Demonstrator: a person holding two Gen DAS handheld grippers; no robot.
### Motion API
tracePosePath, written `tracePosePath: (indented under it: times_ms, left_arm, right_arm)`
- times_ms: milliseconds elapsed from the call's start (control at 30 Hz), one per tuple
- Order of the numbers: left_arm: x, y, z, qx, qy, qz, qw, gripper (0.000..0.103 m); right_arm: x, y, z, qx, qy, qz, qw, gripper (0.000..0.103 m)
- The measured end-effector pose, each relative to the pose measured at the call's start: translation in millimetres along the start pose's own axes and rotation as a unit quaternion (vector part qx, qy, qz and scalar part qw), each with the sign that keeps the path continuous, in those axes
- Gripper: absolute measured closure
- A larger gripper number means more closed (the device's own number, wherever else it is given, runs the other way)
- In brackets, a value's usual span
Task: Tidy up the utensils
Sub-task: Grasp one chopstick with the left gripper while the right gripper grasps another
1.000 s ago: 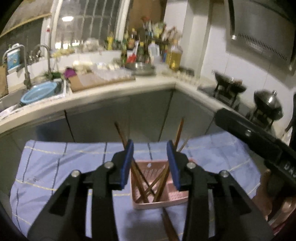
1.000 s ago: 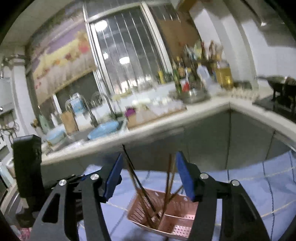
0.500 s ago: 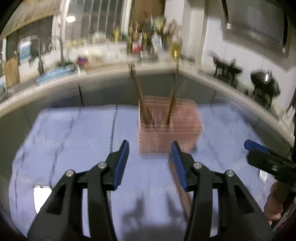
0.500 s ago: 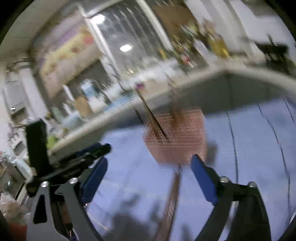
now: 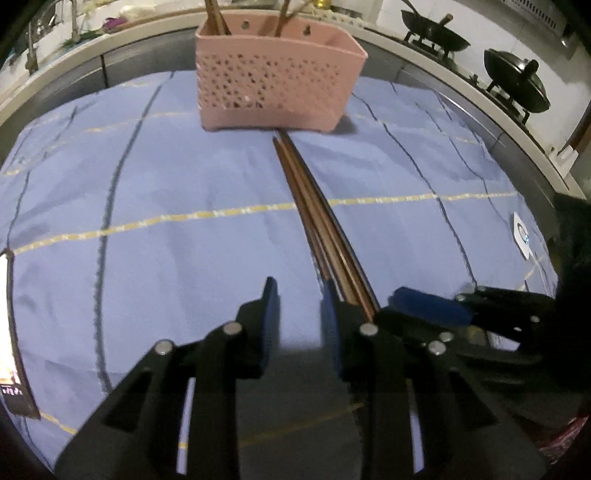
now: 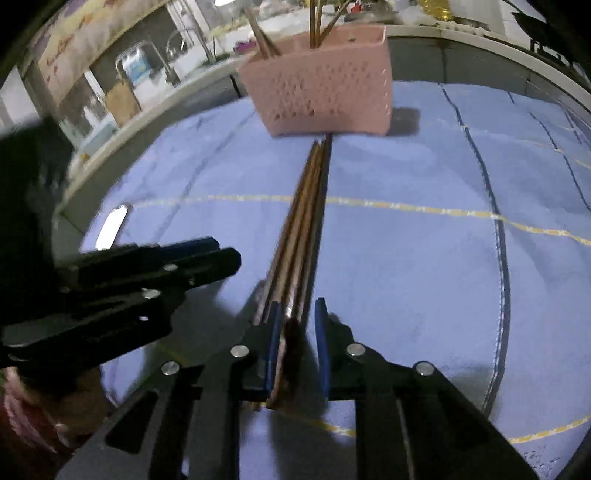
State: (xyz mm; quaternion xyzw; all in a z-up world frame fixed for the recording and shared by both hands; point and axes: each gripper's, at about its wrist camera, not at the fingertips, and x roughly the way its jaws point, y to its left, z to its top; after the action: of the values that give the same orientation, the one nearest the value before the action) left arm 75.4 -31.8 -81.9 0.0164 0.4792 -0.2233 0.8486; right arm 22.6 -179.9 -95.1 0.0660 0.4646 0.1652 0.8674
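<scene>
both grippers drop to the loose chopsticks

within a second both views fell from the pink holder (image 5: 280, 70), now at 12 o'clock. right gripper (image 6: 297, 347), narrow, straddles the chopsticks (image 6: 303, 221) on the cloth (image 6: 406, 258), unclamped; left gripper (image 5: 297, 321) gapes beside them, empty. pickup looks imminent.

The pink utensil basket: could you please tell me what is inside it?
Several brown chopsticks stand in the pink basket, leaning apart. Their lower ends show only dimly through the perforated wall, and the basket floor is hidden.
</scene>
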Motion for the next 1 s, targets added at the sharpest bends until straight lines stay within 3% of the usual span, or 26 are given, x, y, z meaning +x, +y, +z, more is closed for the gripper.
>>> tracePosePath:
  times_ms: [167,400,800,833,900,1000]
  left_arm:
    - [6,-8,1,0.009,0.008,0.008,0.9999,0.079]
    - [18,-19,4,0.020,0.022,0.016,0.9994,0.079]
    - [27,-33,6,0.048,0.019,0.074,0.9959,0.078]
    - [29,-34,7,0.052,0.017,0.078,0.9954,0.079]
    - [31,-34,10,0.058,0.010,0.087,0.9945,0.092]
    - [30,-26,12,0.051,0.012,0.074,0.9959,0.096]
  right_arm:
    - [-3,-8,1,-0.004,-0.015,-0.054,0.998,0.084]
    - [-9,-17,-2,0.022,-0.024,-0.014,0.999,0.085]
    - [-3,-11,1,0.005,-0.026,-0.003,1.000,0.084]
    - [-3,-11,1,0.005,-0.025,-0.001,1.000,0.084]
    - [-2,-11,2,0.004,-0.021,0.000,1.000,0.084]
    - [-1,-8,1,0.000,-0.013,0.007,1.000,0.084]
